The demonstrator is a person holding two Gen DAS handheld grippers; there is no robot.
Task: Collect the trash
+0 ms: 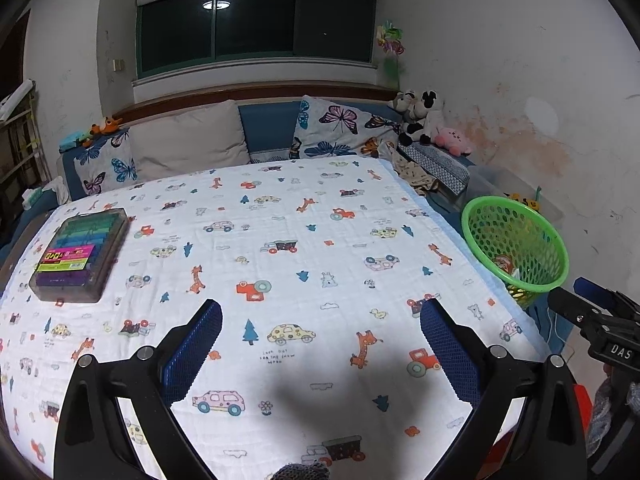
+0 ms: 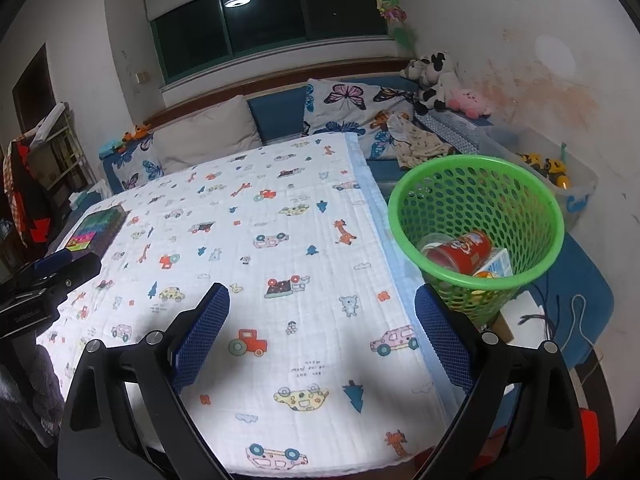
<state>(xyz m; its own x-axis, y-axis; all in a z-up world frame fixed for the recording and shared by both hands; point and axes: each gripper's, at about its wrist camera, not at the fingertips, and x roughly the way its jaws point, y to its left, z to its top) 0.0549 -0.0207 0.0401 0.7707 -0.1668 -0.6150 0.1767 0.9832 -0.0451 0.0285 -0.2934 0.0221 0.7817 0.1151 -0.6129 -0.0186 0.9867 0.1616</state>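
Observation:
A green mesh basket (image 2: 476, 184) stands off the right edge of the cloth-covered table; it also shows in the left wrist view (image 1: 516, 240). Inside it lie a red printed cup (image 2: 464, 254), a clear plastic cup (image 2: 430, 242) and a small carton (image 2: 496, 266). My left gripper (image 1: 320, 312) is open and empty, hovering over the cartoon-print cloth (image 1: 280, 240). My right gripper (image 2: 322, 298) is open and empty over the cloth's right part, just left of the basket. Each gripper's body shows at the other view's edge.
A clear box of coloured pens (image 1: 80, 256) lies at the table's far left. Behind the table are a sofa with butterfly pillows (image 1: 340, 128), plush toys (image 1: 424, 116) and a clear bin of toys (image 2: 560, 176). Cables (image 2: 560, 316) lie at right.

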